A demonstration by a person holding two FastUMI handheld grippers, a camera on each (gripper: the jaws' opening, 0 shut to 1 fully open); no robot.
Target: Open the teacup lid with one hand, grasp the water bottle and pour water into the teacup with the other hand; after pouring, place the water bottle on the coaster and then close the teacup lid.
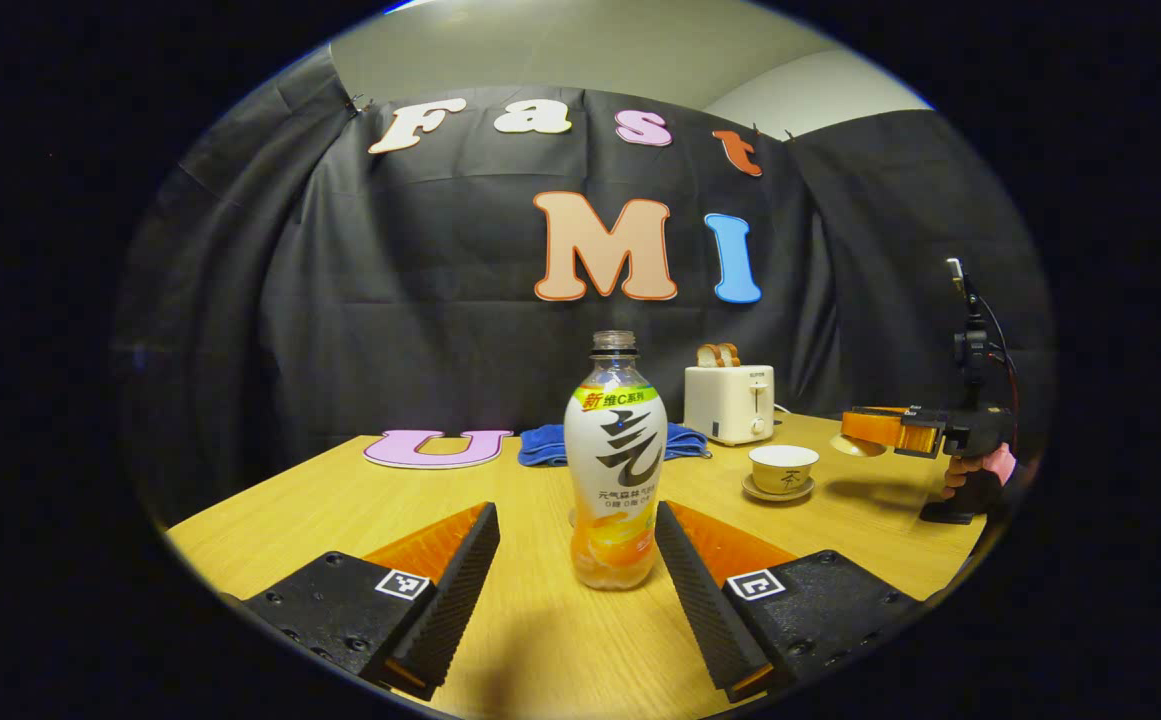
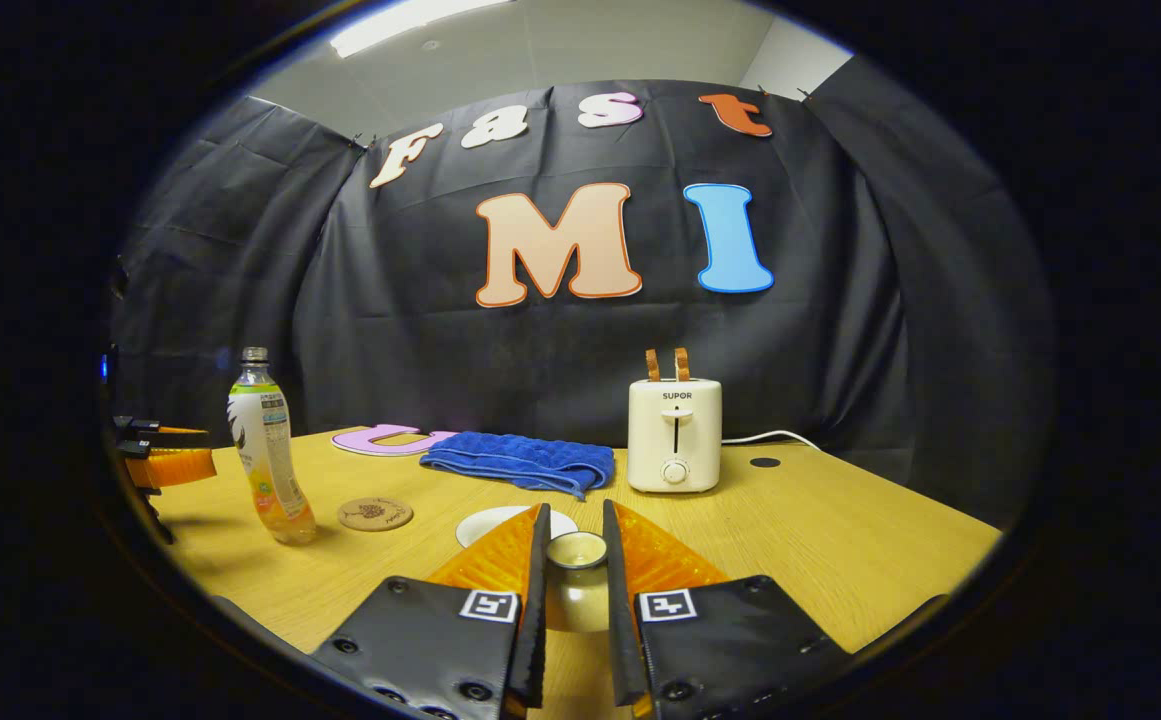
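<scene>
In the left gripper view, the left hand-held gripper (image 1: 575,575) was spread wide w/ the water bottle (image 1: 615,470) standing dead centre btwn its fingers, lower middle of frame, neither finger touching it. Bottle upright on the worktop (image 1: 340,510), long axis vertical, open neck pointing up, no cap seen, so the coming close was a straight side-on squeeze on the lower body; left hand clearly the nearer one. Right of it, mid-frame, the teacup (image 1: 784,468) sat open on its saucer (image 1: 778,491), well apart from the bottle. At the right edge the right hand-held gripper (image 1: 875,428) hung above the worktop. In the right gripper view, bottle stood at left, coaster (image 2: 375,514) just beside it; at bottom centre the right fingers were pinching the small round lid knob (image 2: 577,550), lid (image 2: 515,523) lifted, axis vertical.
</scene>
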